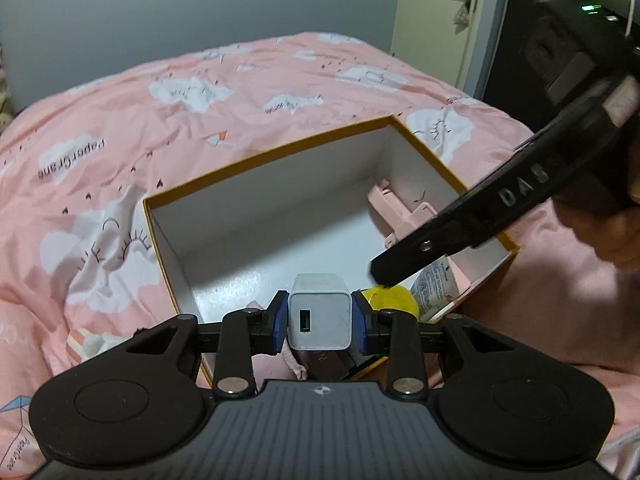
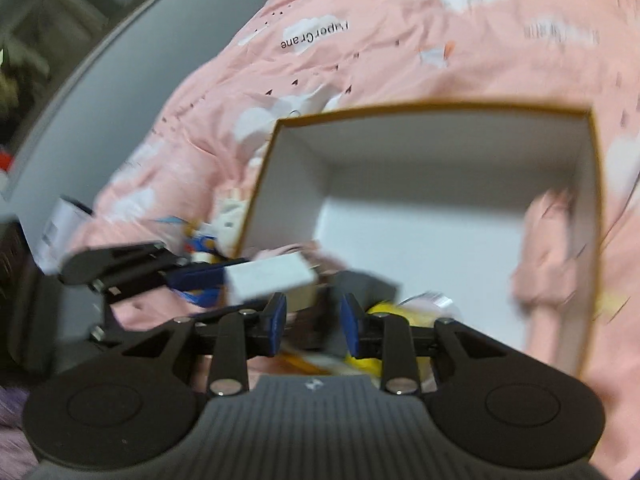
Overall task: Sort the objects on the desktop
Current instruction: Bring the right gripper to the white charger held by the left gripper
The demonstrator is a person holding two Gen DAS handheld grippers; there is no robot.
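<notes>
Charger [image 1: 319, 322] pinched in left gripper [image 1: 320, 320] above box [image 1: 168, 256] near rim; right gripper [image 2: 313, 322] spread, empty, over box; risk: early release dropping charger outside box.

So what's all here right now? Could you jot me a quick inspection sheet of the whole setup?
Surface: pink cloud-print bedspread.
Job's things: open white-lined box; inside, a pink item, a yellow item, a printed packet; white USB charger.
Clutter: small items beside the box, blurred.
Grippers: left gripper clamps the charger; right gripper open, nothing between.
Cables: nothing seen.
Surroundings: grey wall, door.
</notes>
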